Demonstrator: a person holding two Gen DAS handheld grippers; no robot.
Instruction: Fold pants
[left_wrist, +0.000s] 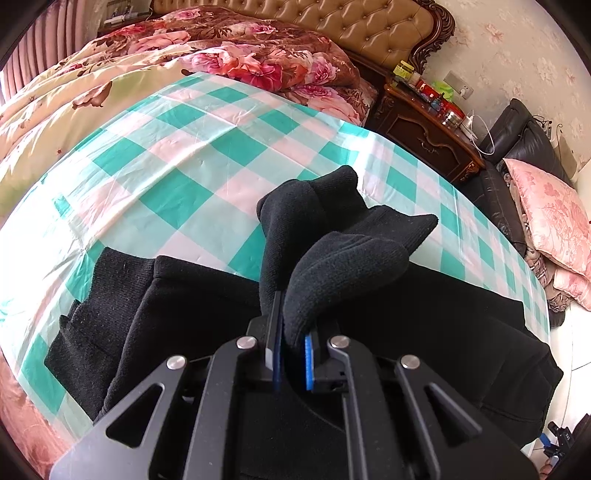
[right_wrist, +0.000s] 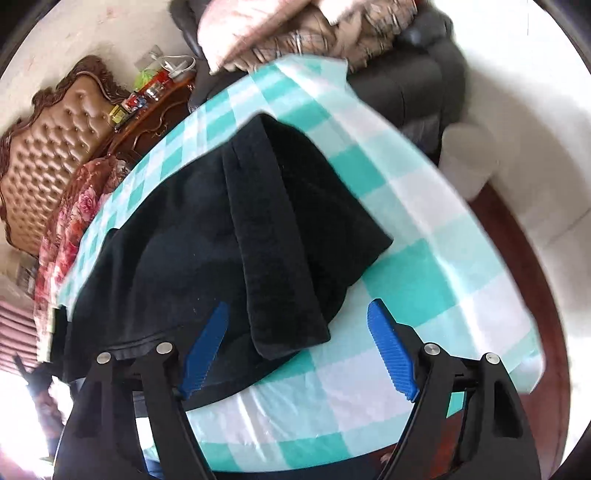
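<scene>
- The left gripper (left_wrist: 291, 332) was clamped on a bunched fold of the black pants (left_wrist: 424, 314), low centre.
- The right gripper (right_wrist: 299, 350) stood wide, holding nothing, over the pants' near edge.
- Bare checked sheet (right_wrist: 424, 266) lay at right.

The pants (left_wrist: 424, 332) are black, thick knit cloth, lying crumpled across a green-and-white checked sheet. In the left wrist view a bunched fold of the fabric stands raised above the rest, its rounded ends sticking up. In the right wrist view a doubled strip, perhaps a leg, lies draped over the flatter part.
</scene>
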